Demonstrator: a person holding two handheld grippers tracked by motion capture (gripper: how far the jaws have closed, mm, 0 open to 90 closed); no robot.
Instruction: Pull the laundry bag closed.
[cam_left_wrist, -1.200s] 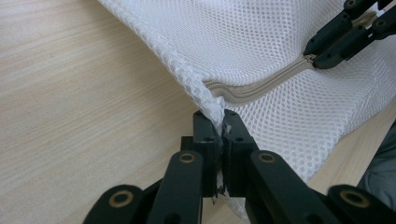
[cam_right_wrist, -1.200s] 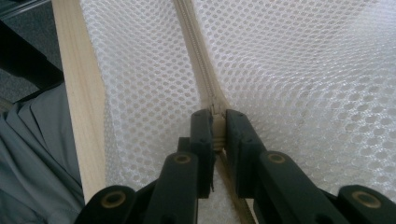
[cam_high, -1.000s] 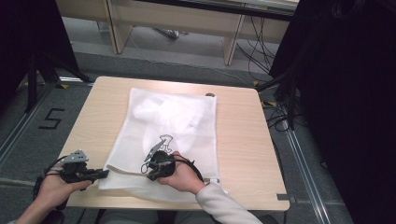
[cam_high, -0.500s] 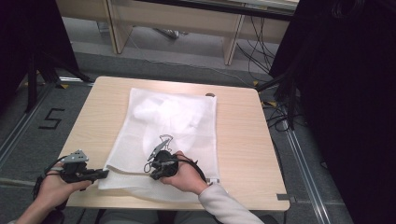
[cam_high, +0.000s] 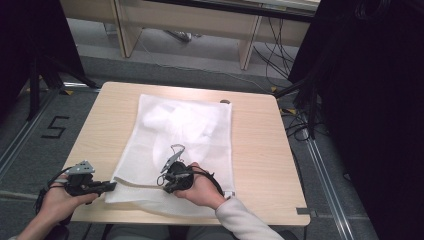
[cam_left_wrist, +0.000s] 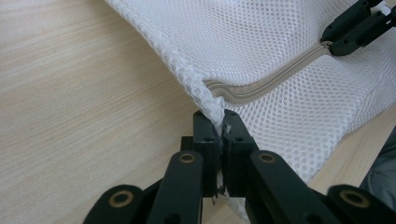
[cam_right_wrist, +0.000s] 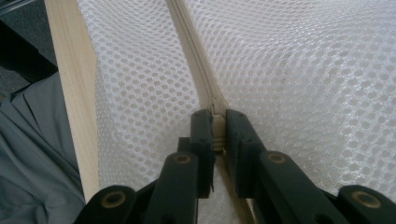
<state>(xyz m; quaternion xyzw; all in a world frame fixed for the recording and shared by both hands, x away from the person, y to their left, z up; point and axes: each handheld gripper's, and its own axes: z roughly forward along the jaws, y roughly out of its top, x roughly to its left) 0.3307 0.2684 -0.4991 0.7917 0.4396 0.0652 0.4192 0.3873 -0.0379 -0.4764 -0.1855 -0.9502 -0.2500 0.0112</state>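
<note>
Nearest, at table's 6 to 7 o'clock edge: left hand around left claw, cable looping off behind it. Jaws together, clamped on near-left corner of white mesh bag, right where zipper ends; corner lifted off the wood, fabric pulled into a ridge.

Just beyond, near 6 o'clock: right hand, pale sleeve trailing toward bottom edge, holding right claw over bag's near hem. In right gripper view, right claw closed on zipper at the slider; teeth merged above it toward 12 o'clock. Grey clothing showing past table edge at 8 o'clock of that view. Right claw also visible at 2 o'clock in left gripper view, tips on the zipper line.

Mid-table: mesh bag spread flat across table centre, long side running 6 to 12 o'clock, crumpled white contents bunched inside far half.

Farther, 12 o'clock: small dark object at bag's far-right corner, too small to identify.

Beyond table: grey floor, "5" marking at 9 o'clock, wooden furniture legs and cables behind.
</note>
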